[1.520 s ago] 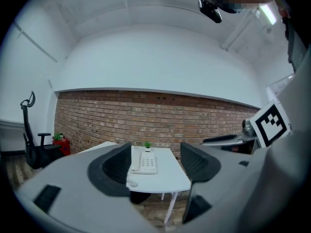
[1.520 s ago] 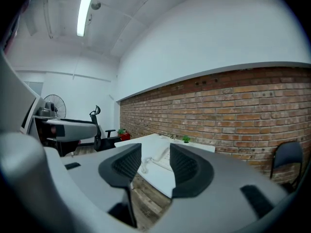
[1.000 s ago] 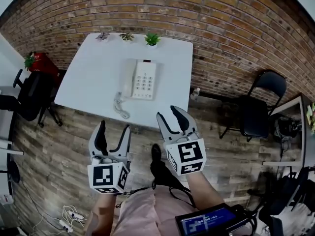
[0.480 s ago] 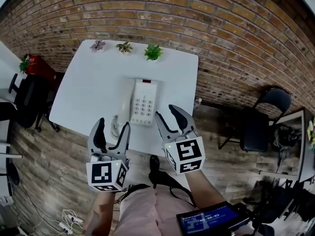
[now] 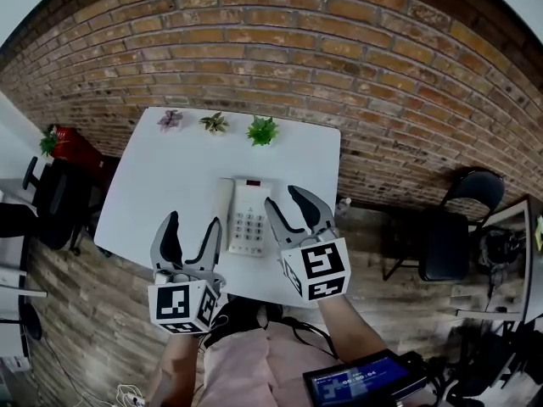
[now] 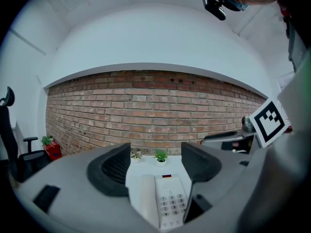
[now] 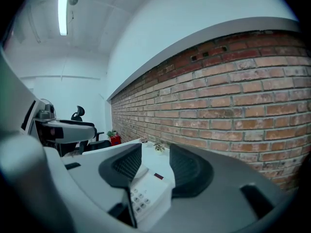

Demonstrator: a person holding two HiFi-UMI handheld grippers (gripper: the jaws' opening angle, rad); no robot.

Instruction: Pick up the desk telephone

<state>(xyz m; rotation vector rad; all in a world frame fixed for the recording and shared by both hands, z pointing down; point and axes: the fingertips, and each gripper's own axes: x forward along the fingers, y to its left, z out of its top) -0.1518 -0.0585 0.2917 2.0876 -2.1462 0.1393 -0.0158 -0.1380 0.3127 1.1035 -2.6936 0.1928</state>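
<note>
The white desk telephone [image 5: 247, 220] lies near the front edge of a white table [image 5: 165, 172], handset on its left side, keypad up. My left gripper [image 5: 192, 225] hovers open just left of the phone over the table's front edge, with nothing between its fingers. My right gripper [image 5: 285, 198] hangs open by the phone's right side, also empty. In the left gripper view the phone [image 6: 167, 203] shows low between the open left gripper [image 6: 155, 162]. In the right gripper view the phone [image 7: 146, 192] sits below the open right gripper [image 7: 154, 163].
Three small potted plants [image 5: 214, 123] stand along the table's far edge against a brick wall [image 5: 339, 75]. A black office chair [image 5: 51, 195] and a red object [image 5: 75, 147] are to the left. A black folding chair [image 5: 448, 237] stands to the right.
Both grippers have moved forward together from over the wooden floor to the table's front edge, now flanking the phone. Their jaws look the same width.
</note>
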